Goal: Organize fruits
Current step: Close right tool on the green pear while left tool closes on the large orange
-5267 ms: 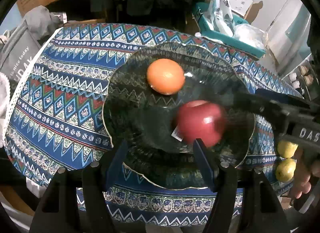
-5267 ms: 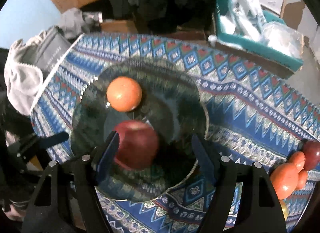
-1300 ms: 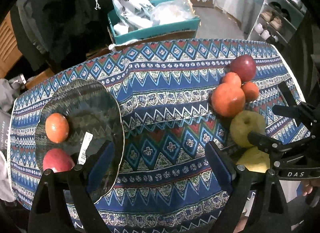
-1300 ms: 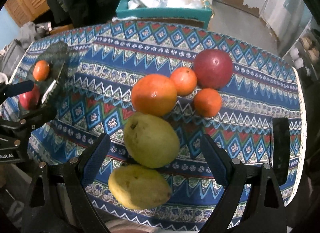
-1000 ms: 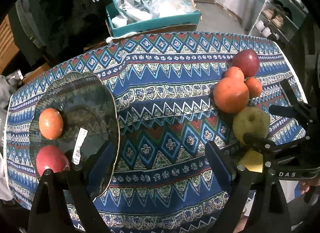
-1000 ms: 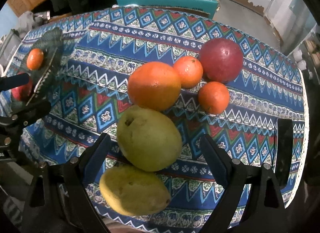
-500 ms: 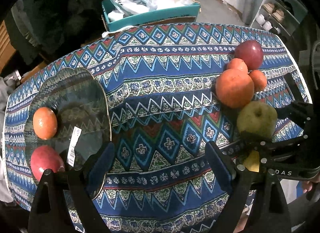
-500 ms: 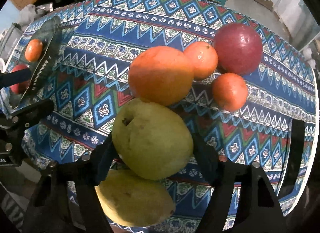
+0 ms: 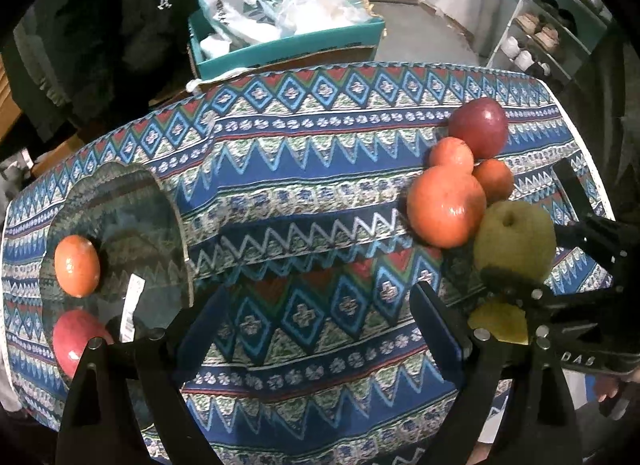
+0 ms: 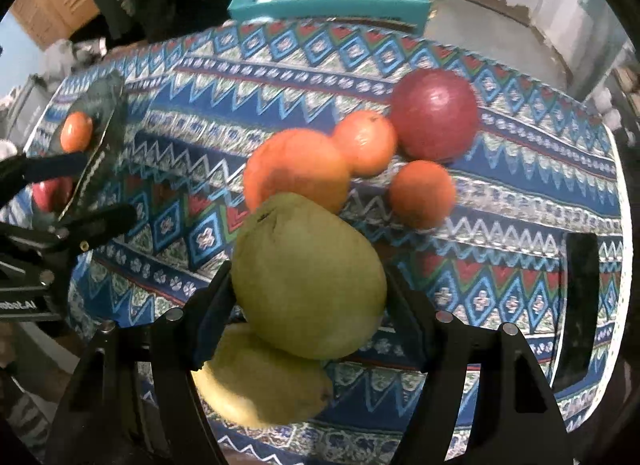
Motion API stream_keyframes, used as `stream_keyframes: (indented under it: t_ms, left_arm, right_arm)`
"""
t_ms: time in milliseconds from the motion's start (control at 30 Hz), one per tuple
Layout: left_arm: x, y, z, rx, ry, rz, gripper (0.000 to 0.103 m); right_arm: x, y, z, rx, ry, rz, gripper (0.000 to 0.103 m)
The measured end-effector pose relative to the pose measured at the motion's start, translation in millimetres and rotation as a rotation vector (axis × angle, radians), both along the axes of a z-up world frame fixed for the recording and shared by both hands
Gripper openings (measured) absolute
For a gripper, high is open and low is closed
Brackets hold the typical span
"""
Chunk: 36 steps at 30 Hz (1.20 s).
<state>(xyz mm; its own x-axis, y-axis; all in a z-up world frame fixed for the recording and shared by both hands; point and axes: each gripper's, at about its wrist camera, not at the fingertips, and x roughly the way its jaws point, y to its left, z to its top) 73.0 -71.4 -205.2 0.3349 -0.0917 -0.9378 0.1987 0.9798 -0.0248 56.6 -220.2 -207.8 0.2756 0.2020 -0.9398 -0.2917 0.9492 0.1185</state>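
A table under a blue zigzag-patterned woven cloth bears a dark scalloped glass plate at its left end, holding a small orange and a red apple. Well apart on the right lies the fruit cluster (a big orange, two small ones, a dark red apple). The right gripper is clamped on the large green pear, a yellow pear just beneath. The left gripper hangs with jaws wide apart over bare cloth.

Patterned tablecloth; beyond it a teal box — bags inside.
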Motion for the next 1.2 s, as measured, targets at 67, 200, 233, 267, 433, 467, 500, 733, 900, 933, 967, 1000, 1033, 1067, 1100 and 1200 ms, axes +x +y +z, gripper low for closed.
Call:
stream_keyframes:
  t_ms: [67,200,233,267,433,467,500,733,900,933,967,1000,1033,1067,1100,1200]
  left_arm:
    - [1.1,-5.8,1.0,-0.001,-0.005,-0.007,0.092]
    - [3.9,-16.6,3.4,-0.017,-0.012,-0.020,0.092]
    - [5.2,-19.6,4.6,-0.025,-0.014,-0.022,0.092]
    - [6.3,-22.1,5.4,-0.026,-0.015,-0.019,0.092]
    - [15.4,-39.6,6.4,-0.063,-0.017,-0.036,0.092]
    - [17.7,-43.2,5.7,-0.069,-0.014,-0.039,0.092]
    - [20.4,-46.8,5.0,-0.076,-0.010,-0.043,0.092]
    - [33.3,-62.7,-6.6,-0.114,0.028,-0.051,0.092]
    - [39.6,-72.9,-17.1,-0.114,0.045,-0.055,0.092]
    - [40.8,-74.9,-18.8,-0.117,0.050,-0.054,0.092]
    - [42.3,-76.3,-20.5,-0.123,0.055,-0.053,0.092]
    - [44.4,-77.7,-22.4,-0.130,0.061,-0.052,0.092]
    - [46.6,-79.8,-24.8,-0.138,0.067,-0.051,0.092]
    - [48.5,-81.3,-27.5,-0.144,0.074,-0.050,0.092]
    - [49.8,-82.5,-30.0,-0.146,0.080,-0.050,0.092]
    - [52.6,-86.0,-39.2,-0.147,0.103,-0.056,0.093]
  right_arm:
    - [0.7,-10.2,5.7,0.007,-0.019,-0.028,0.072]
    - [1.2,-29.4,9.9,0.027,-0.039,-0.086,0.072]
    - [1.6,-36.0,10.6,0.032,-0.043,-0.102,0.072]
    - [1.9,-39.8,10.9,0.036,-0.046,-0.115,0.072]
    - [2.4,-57.8,12.7,0.048,-0.057,-0.161,0.072]
    - [2.7,-59.8,12.8,0.049,-0.059,-0.170,0.072]
    - [2.9,-62.5,12.9,0.050,-0.060,-0.177,0.072]
    - [3.1,-80.9,14.8,0.039,-0.075,-0.220,0.072]
    - [5.2,-88.0,12.6,0.023,-0.086,-0.245,0.072]
    - [5.7,-90.4,11.8,0.020,-0.085,-0.252,0.072]
    - [5.7,-93.3,11.7,0.020,-0.084,-0.257,0.072]
    - [6.0,-95.9,11.1,0.021,-0.082,-0.263,0.072]
    - [6.5,-98.9,10.2,0.021,-0.080,-0.272,0.072]
    - [6.4,-101.8,10.1,0.022,-0.079,-0.277,0.072]
    - [6.5,-104.2,9.4,0.022,-0.078,-0.283,0.072]
    - [6.4,-108.3,8.2,0.023,-0.077,-0.297,0.072]
